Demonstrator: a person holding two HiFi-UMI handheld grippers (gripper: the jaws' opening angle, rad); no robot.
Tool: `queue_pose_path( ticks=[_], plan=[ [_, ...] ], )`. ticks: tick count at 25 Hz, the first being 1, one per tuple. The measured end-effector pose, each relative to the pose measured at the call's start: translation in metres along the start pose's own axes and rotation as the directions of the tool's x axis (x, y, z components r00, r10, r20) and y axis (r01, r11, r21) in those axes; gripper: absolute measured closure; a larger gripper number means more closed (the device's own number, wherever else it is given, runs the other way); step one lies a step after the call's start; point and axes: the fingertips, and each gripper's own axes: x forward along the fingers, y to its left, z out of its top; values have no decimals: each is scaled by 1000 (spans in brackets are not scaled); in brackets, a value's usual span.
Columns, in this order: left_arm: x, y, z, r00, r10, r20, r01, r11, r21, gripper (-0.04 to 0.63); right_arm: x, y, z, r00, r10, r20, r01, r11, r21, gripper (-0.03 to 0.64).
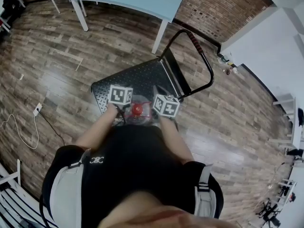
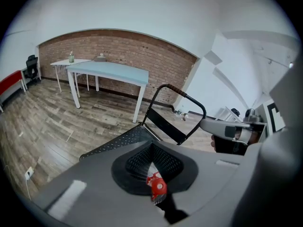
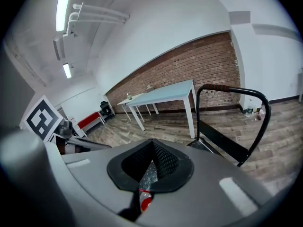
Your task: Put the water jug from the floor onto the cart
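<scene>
Position of water jug [image 1: 137,110]: clear of the floor, between the two grippers just ahead of the person's torso, at the near edge of the cart [image 1: 135,77]. Its long axis appears upright, with the red cap [image 2: 156,187] facing up.

Left gripper [image 2: 152,150]: jaws drawn to a narrow slit, with the cap showing low in that slit. Right gripper [image 3: 152,149]: jaws equally narrow, with the same cap in the gap. Both are judged to be clamped on the top of the jug, though the contact itself is not plainly shown.

Governing relation: the bare deck lies at twelve o'clock from the jug, and the push handle [image 1: 205,63] stands beyond at two o'clock. Both jaw sets point that way. Neither hand is nearer, as they flank the jug at nine and three o'clock. The coming move is judged a short forward carry, then a level lowering.
</scene>
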Motion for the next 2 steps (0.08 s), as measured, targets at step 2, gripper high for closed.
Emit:
queue_pose_path(
  ticks=[2],
  plan=[
    [0, 0, -2, 1000, -9, -8, 9, 1000, -19, 595, -1, 0, -1, 1000, 1, -3, -1, 1000, 3, 604]
  ],
)
